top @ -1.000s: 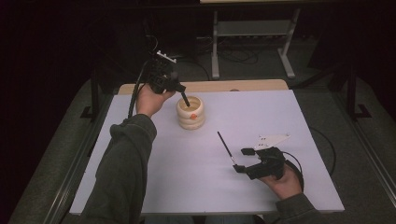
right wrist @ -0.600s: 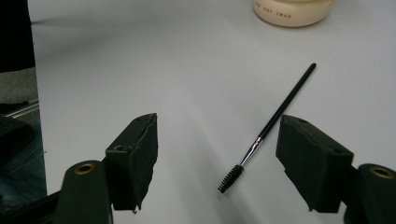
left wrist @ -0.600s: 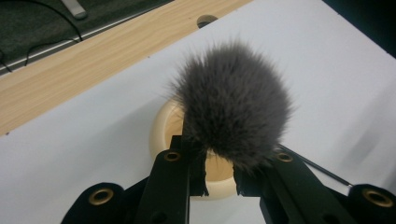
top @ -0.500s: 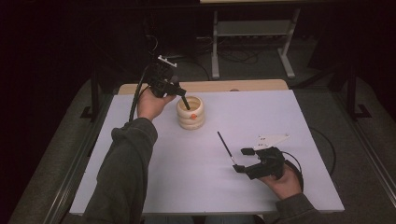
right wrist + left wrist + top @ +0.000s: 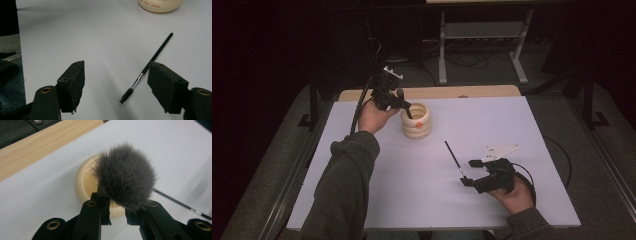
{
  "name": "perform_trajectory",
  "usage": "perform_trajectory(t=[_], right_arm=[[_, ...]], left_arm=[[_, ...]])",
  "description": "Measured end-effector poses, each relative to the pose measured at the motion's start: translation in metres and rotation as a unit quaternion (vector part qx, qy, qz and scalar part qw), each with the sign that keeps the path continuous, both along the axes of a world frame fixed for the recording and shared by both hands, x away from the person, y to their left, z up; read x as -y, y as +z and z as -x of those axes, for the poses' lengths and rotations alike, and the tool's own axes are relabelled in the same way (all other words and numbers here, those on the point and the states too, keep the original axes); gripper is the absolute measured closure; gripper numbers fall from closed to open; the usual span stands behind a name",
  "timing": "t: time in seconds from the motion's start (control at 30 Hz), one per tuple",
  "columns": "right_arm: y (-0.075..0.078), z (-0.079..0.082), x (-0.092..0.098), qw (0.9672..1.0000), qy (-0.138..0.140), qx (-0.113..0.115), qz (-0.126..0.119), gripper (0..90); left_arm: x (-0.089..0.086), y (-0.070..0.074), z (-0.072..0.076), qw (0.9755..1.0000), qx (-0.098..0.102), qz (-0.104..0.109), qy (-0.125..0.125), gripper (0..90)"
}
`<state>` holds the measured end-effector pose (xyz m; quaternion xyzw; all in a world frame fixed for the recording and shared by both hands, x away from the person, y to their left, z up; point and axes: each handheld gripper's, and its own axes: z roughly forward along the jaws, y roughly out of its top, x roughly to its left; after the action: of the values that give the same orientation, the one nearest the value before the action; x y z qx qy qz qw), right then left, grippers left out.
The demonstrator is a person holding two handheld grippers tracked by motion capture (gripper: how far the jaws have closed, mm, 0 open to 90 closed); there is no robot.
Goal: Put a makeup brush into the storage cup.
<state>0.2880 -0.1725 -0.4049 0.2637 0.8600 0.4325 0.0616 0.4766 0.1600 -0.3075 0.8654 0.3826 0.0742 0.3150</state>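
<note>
A cream ribbed cup (image 5: 416, 127) (image 5: 83, 187) stands on the far left part of the white table (image 5: 522, 130). My left gripper (image 5: 401, 102) (image 5: 117, 216) hovers at the cup's left rim. It is shut on a fluffy grey powder brush (image 5: 125, 180) just below the head, and the dark handle (image 5: 408, 111) slants down into the cup. My right gripper (image 5: 468, 172) (image 5: 116, 75) rests low near the front right, open, with nothing between its fingers. A thin black spoolie brush (image 5: 453, 159) (image 5: 150, 62) lies flat on the table just ahead of it.
A bare wooden strip (image 5: 437, 92) runs along the table's far edge. Behind it on the dark floor stand a metal frame (image 5: 482, 30) and loose cables. The person's sleeved left forearm (image 5: 347, 185) crosses the table's left side.
The left gripper has sunk slightly toward the cup with the powder brush. The right gripper and the spoolie brush have not moved.
</note>
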Motion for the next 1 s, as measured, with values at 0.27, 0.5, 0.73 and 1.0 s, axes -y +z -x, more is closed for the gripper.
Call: perform_trajectory(t=[0.27,0.5,0.73,1.0], right_arm=[[0.000,0.001,-0.002,1.0000,0.002,-0.002,0.001,29.3],[0.000,0.000,0.000,1.0000,-0.003,-0.001,0.003,29.7],[-0.001,-0.002,0.000,0.9999,-0.010,-0.003,0.006,29.2],[-0.002,-0.003,0.002,0.9996,-0.024,-0.007,0.012,29.1]], left_arm=[[-0.005,0.000,0.008,1.0000,0.001,-0.005,0.000,66.1],[-0.013,0.002,0.019,0.9999,0.007,-0.003,-0.009,60.2],[-0.021,-0.001,0.030,0.9998,0.007,0.013,-0.015,58.8],[-0.030,-0.003,0.043,0.9992,0.012,0.032,-0.018,58.1]])
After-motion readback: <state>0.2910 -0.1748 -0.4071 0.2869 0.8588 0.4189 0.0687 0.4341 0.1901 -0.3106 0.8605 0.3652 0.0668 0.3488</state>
